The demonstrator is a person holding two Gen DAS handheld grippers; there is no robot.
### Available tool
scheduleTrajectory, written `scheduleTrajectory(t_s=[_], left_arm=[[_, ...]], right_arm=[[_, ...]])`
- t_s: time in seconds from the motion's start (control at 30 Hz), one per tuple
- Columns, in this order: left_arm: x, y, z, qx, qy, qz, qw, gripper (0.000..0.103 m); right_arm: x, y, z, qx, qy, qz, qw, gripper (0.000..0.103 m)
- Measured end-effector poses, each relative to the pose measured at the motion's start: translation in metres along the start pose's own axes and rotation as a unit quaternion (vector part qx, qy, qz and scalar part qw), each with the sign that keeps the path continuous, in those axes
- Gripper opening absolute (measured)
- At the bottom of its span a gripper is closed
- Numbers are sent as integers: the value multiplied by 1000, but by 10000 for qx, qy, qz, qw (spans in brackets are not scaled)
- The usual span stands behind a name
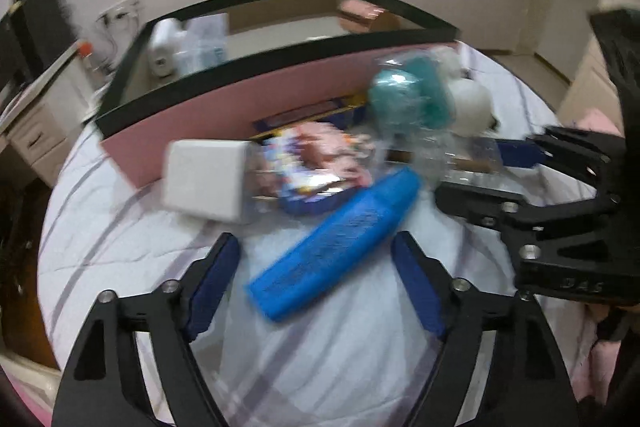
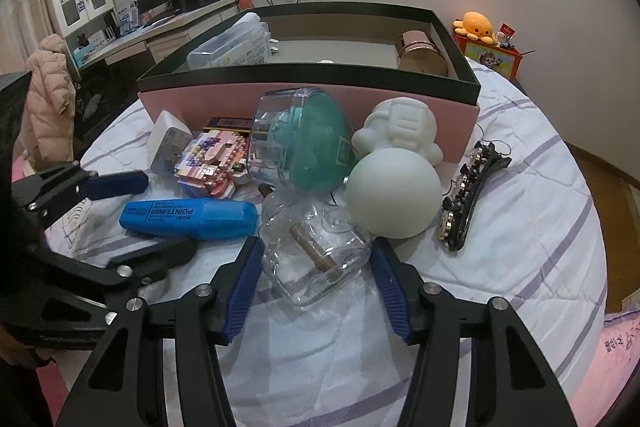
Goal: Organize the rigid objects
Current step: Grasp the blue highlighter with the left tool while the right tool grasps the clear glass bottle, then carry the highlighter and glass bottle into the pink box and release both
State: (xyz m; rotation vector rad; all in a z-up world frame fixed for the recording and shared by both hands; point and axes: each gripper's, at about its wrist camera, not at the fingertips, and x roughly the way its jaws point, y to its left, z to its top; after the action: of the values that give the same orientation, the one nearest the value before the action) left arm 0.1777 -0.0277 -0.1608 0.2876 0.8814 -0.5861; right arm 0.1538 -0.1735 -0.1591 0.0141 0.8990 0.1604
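A: Left wrist view?

B: Blurred by motion. Left gripper spread wide, gripping nothing. Blue marker lying slantwise on the striped quilt, between the blue pads but apart from both. Beyond it: white plug, brick figure, teal case, white figurine, all heaped against the pink wall of the black-rimmed box. Right gripper reaching in from the right edge.

A: Right wrist view?

B: Sharp. Right gripper spread wide, straddling a clear glass bottle; pads just beside the glass, contact not discernible. Marker flat on the quilt, left of the bottle, between the open fingers of the left gripper. White figurine touching the bottle's far right side. Black hair clip on the quilt further right. Inside the box: clear plastic case and copper tin.
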Motion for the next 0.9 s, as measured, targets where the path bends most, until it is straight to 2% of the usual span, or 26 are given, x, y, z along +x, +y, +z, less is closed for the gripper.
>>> scheduleTrajectory(t_s=[0.03,0.13,0.3,0.37,0.43,0.53,0.67,0.73,0.8,0.9], left_arm=[[-2,-5,-1,122,-22,-86,9999,59],[-8,-13,-5,248,-26,-343,9991,46],[-3,-11,1,94,-31,-411,9991,49],[-2,-15,1,105,-2,-416,9991,45],[-5,-22,-4,221,-8,-398,9990,33],[-12,-21,-15,121,-68,-402,9991,27],[-11,-10,-12,-286,-138,-377,9988,31],[-8,-15,-10,-219,-135,-231,9994,31],[-8,-22,-10,-109,-128,-125,9998,27],[-12,-17,-16,-344,-151,-292,9989,27]], right_arm=[[0,2,0,-78,16,3,10000,54],[-2,0,-2,-80,29,124,9999,54],[-1,-4,-1,-58,20,95,9999,54],[0,-7,0,-4,25,173,9998,54],[-1,-4,0,-122,42,152,9998,54],[-2,2,-1,-272,64,223,9994,54],[4,3,2,-327,56,185,9993,55],[7,5,5,-362,94,166,9992,55],[8,9,4,-467,133,108,9988,55],[5,9,2,-481,151,237,9984,54]])
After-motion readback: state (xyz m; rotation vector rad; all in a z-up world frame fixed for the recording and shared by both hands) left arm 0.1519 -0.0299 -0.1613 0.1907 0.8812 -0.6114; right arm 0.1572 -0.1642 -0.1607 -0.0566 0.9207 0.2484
